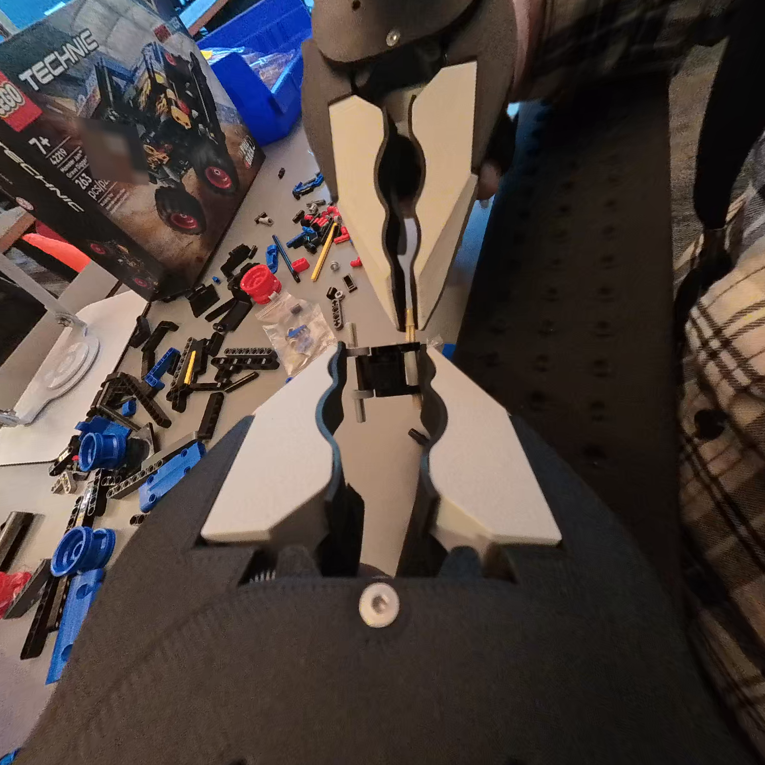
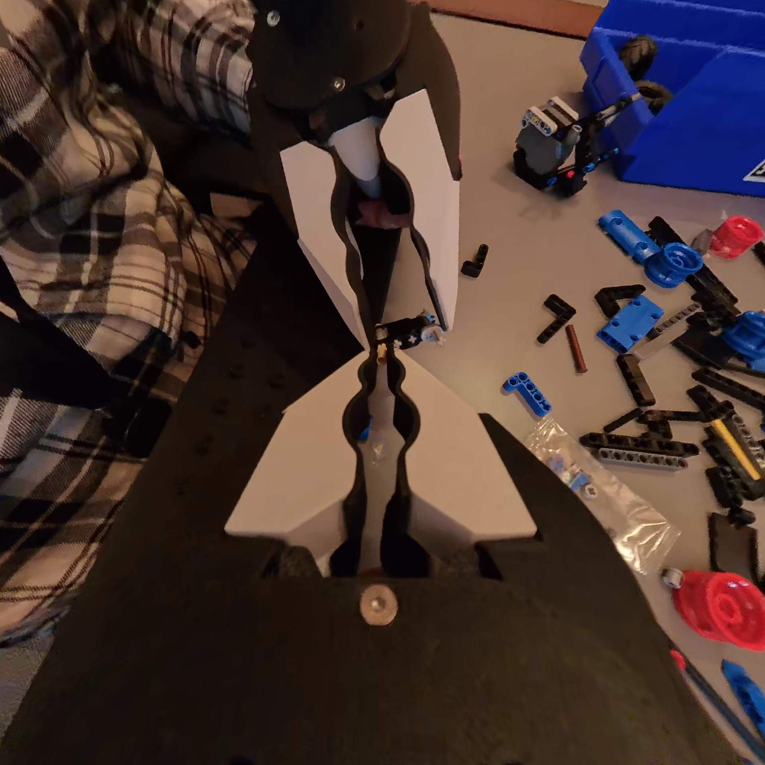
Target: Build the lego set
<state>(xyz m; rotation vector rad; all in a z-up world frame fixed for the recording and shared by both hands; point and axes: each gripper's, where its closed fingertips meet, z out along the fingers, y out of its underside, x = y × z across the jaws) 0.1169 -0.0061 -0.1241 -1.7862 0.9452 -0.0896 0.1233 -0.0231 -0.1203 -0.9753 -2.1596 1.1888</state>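
Left tongs: closed on a small black block with grey pins through it, held above the table edge. Right tongs: closed nearly flat on a tan pin, its tip at the block's right-hand hole; whether it is seated cannot be told. Near the tongs on the table lies a clear bag of small parts. Further out, loose black beams, blue hubs and a red hub lie scattered. One partly built frame stands by the blue bin. The box stands at the back. Assessment: early stage; most parts unassembled.
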